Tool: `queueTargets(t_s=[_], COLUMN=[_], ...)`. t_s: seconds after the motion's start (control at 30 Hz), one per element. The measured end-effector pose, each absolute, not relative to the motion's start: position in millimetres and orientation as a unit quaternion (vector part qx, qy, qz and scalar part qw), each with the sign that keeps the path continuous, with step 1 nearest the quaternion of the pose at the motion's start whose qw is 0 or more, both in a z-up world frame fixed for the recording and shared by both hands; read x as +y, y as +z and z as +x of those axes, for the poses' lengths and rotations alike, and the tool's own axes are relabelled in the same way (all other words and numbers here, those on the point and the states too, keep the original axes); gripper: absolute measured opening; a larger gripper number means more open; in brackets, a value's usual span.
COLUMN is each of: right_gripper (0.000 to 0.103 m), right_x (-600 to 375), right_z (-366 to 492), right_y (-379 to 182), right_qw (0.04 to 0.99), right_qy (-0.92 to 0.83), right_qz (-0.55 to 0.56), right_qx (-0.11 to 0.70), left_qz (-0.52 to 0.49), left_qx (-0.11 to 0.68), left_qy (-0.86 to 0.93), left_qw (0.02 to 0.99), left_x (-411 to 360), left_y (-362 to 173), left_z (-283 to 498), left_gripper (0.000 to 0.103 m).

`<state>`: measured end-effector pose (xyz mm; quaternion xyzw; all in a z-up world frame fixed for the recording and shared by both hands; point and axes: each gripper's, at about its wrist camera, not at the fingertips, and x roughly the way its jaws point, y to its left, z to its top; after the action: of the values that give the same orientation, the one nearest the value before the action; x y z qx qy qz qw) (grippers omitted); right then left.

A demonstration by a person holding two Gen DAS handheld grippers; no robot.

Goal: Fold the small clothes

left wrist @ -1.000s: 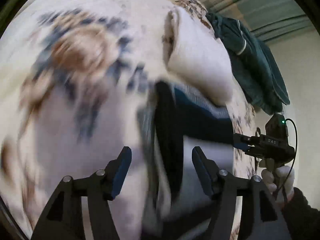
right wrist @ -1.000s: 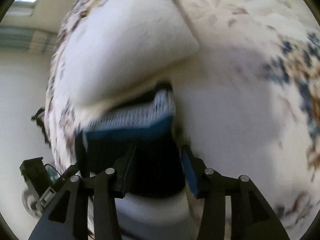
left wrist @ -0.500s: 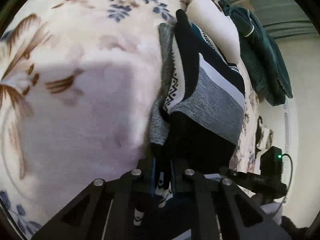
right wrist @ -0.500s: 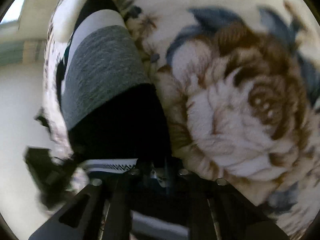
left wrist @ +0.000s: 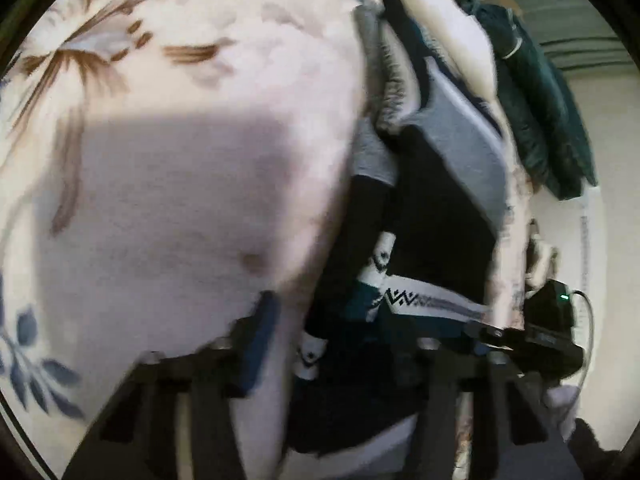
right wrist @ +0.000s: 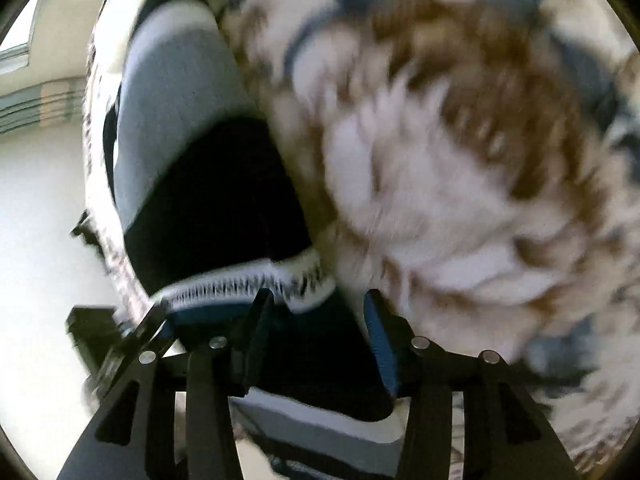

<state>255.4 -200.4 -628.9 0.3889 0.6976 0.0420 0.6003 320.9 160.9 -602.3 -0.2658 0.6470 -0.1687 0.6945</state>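
A small knit sweater (left wrist: 452, 168) with black, grey, white and navy bands lies on a floral blanket (left wrist: 180, 184); its patterned hem is folded over the black band. It also shows in the right wrist view (right wrist: 192, 128). My left gripper (left wrist: 332, 344) is open, its fingers apart over the near sweater edge. My right gripper (right wrist: 320, 320) is open, with the folded hem between and just beyond its fingers. Both views are blurred by motion.
A cream pillow (left wrist: 452, 32) lies beyond the sweater. A dark green jacket (left wrist: 536, 100) hangs at the bed's far edge. The right gripper's body (left wrist: 548, 332) shows at the right in the left wrist view. A pale wall (right wrist: 36, 200) is beside the bed.
Both grippers were shut on the sweater's edge half a second ago; both have now opened and let go, leaving the hem folded over the black band.
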Motion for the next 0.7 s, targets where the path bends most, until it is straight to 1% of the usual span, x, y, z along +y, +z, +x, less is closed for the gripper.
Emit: queueTargets(t_s=[0.03,0.07,0.1,0.13,0.17,0.2,0.23,0.27,0.3,0.43,0.47,0.5,0.7], right_gripper=[0.047,0.039,0.039,0.039,0.041,0.041,0.041,0.044,0.050,0.051,0.053,0.057,0.057], right_x=[-198,-194,-192,-188,-186,-179,-176,-169,-169,-171,-174,-174,-167], right_z=[255,255,256,257,258,260,258,258,249,205,192,177,93], right_y=[-631,-634,-633,-629,-625,-621,-615,-611,-605,-588,-585,-585,-607], right_qw=[0.609,0.616,0.618,0.620,0.621,0.620,0.619,0.617,0.615,0.600,0.594,0.587,0.549], right_qy=[0.035,0.024,0.021,0.019,0.024,0.033,0.043,0.047,0.054,0.066,0.068,0.068,0.066], right_qz=[0.373,0.354,0.350,0.343,0.342,0.341,0.340,0.342,0.347,0.352,0.355,0.355,0.351], right_qx=[0.699,0.703,0.704,0.705,0.705,0.706,0.707,0.707,0.706,0.716,0.719,0.724,0.756], left_qz=[-0.276,-0.282,-0.275,-0.259,-0.249,-0.243,-0.237,-0.232,-0.226,-0.214,-0.217,-0.219,-0.218], left_qx=[0.645,0.646,0.644,0.640,0.639,0.638,0.638,0.638,0.641,0.648,0.654,0.659,0.696], left_qy=[-0.170,-0.168,-0.169,-0.170,-0.173,-0.181,-0.185,-0.188,-0.190,-0.179,-0.169,-0.160,-0.111], left_qw=[0.692,0.690,0.693,0.703,0.707,0.708,0.709,0.709,0.708,0.709,0.705,0.702,0.675], left_x=[164,166,166,164,161,158,155,153,150,151,154,158,175], left_y=[-602,-600,-592,-582,-576,-567,-559,-553,-546,-530,-530,-532,-556], left_z=[322,322,321,318,314,309,302,295,285,241,224,213,144], left_gripper=[0.039,0.039,0.039,0.044,0.050,0.063,0.066,0.066,0.066,0.066,0.066,0.066,0.066])
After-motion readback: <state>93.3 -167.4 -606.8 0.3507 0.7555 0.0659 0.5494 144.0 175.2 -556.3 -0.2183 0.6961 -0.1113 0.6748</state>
